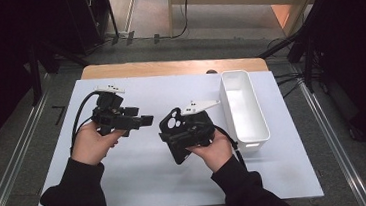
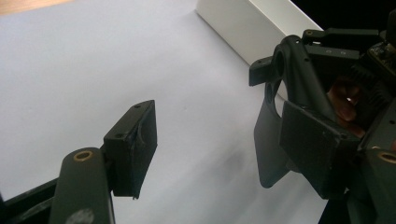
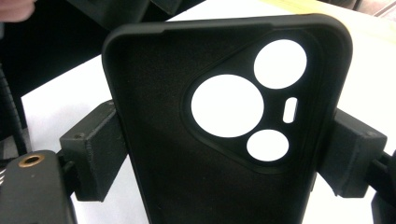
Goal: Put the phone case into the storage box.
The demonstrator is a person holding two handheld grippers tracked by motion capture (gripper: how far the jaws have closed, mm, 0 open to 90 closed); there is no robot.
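Observation:
A black phone case (image 1: 172, 126) with round camera cut-outs is held up over the white table (image 1: 143, 187) by my right gripper (image 1: 189, 131). In the right gripper view the case (image 3: 224, 154) stands upright, and both pads (image 3: 98, 156) press on its long edges. My left gripper (image 1: 145, 120) is just left of the case and points right toward it. In the left gripper view its jaws stand wide apart, the gripper (image 2: 224, 149) open. The case's edge (image 2: 267, 140) hangs close by the right-hand jaw, and the left pad (image 2: 133, 147) is well clear of it.
A long white bin (image 1: 244, 107) stands along the right side of the table, close behind the right hand, and its wall (image 2: 252, 23) also appears in the left gripper view. A wooden strip (image 1: 168, 66) runs along the far edge. Cables trail from both grippers.

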